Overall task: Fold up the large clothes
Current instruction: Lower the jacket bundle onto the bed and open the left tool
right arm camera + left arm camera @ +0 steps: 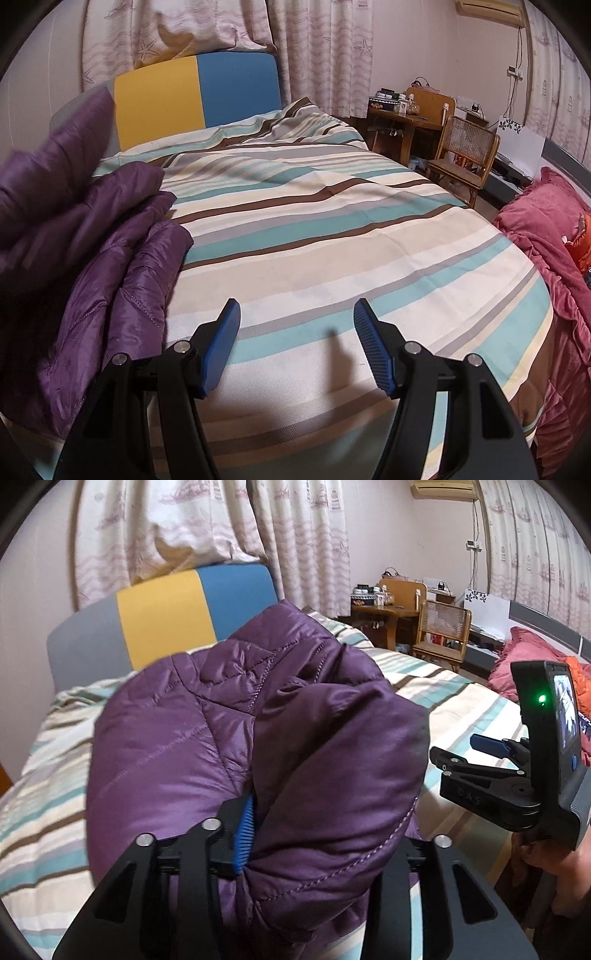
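We are carrying the purple puffer jacket (pixel 258 738) bunched between the jaws of our left gripper (pixel 317 834); only one blue pad shows, so we cannot tell whether they are still pinching it. The jacket is draping onto the left side of the striped bed (pixel 332 240). Our right gripper (pixel 297 343) is hovering with jaws open and empty, the jacket lying to its left, nearer our left hand.

jacket (pixel 192 738): glossy quilted cloth | bedsheet (pixel 332 229): matt woven cloth | chair (pixel 467 155): wood, cane
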Available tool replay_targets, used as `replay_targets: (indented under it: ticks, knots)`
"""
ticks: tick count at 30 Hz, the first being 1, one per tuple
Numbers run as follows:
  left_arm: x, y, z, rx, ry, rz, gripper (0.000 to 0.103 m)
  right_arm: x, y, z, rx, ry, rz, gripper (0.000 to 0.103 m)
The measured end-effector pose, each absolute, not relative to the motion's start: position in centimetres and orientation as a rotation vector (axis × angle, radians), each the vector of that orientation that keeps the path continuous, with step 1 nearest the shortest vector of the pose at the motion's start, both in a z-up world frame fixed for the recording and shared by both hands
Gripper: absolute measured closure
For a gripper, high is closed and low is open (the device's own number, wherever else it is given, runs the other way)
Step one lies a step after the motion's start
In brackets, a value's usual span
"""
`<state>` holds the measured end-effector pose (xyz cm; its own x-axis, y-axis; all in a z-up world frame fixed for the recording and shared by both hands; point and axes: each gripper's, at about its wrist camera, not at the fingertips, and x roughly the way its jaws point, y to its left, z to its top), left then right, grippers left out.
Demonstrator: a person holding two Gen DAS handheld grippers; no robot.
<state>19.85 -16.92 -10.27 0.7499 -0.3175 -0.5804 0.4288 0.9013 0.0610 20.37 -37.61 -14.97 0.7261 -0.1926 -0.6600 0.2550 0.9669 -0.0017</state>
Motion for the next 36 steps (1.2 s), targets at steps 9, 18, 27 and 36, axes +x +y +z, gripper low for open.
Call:
replay_targets:
  ticks: [9, 18, 27, 36]
  knots:
    - [18.3, -16.7, -10.1, 0.09, 0.596, -0.564, 0.025, 20.3, -37.9, -15.2, 0.116, 0.724, -0.241, 0.039]
    - [17.9, -15.0, -8.2, -0.095, 0.564, -0.706, 0.011, 20.0, -37.4, -15.0, 0.105, 0.719, -0.224, 0.039]
    - [17.2, -9.1, -6.7, -0.303, 0.498, -0.575, 0.011, 19.7, -36.6, -14.3, 0.083, 0.712, -0.211, 0.039]
    - [22.4, -3.2, -8.3, -0.445, 0.626, -0.269, 0.011, 19.9, -35.7, -14.1, 0.062, 0.715, -0.193, 0.039]
